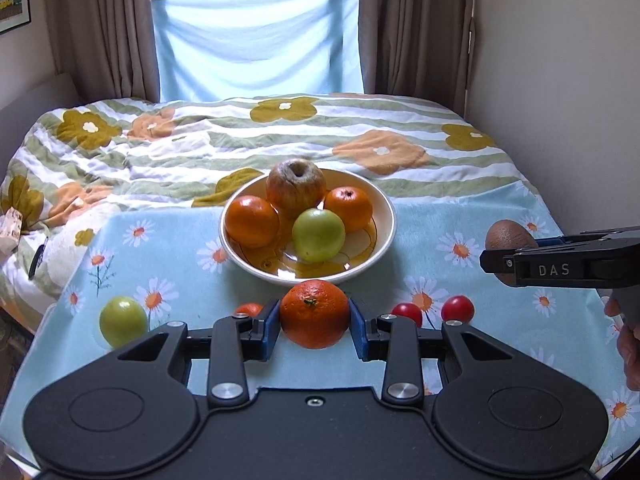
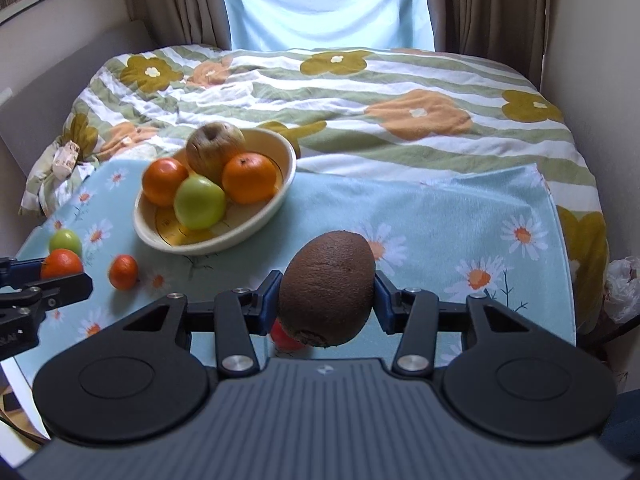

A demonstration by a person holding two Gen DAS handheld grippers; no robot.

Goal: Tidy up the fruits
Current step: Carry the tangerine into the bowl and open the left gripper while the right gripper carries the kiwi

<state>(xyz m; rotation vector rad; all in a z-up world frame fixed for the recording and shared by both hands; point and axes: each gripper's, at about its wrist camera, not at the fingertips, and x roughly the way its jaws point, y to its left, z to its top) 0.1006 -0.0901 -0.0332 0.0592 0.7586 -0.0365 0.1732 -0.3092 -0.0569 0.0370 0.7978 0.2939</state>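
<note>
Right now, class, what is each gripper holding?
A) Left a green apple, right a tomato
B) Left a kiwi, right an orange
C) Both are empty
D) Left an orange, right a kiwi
D: the left gripper has its blue pads closed against the orange, and the right gripper clamps the brown kiwi between its pads, while the bowl already holds four fruits.

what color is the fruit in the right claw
Brown: the kiwi, clearest in the right wrist view.
</note>
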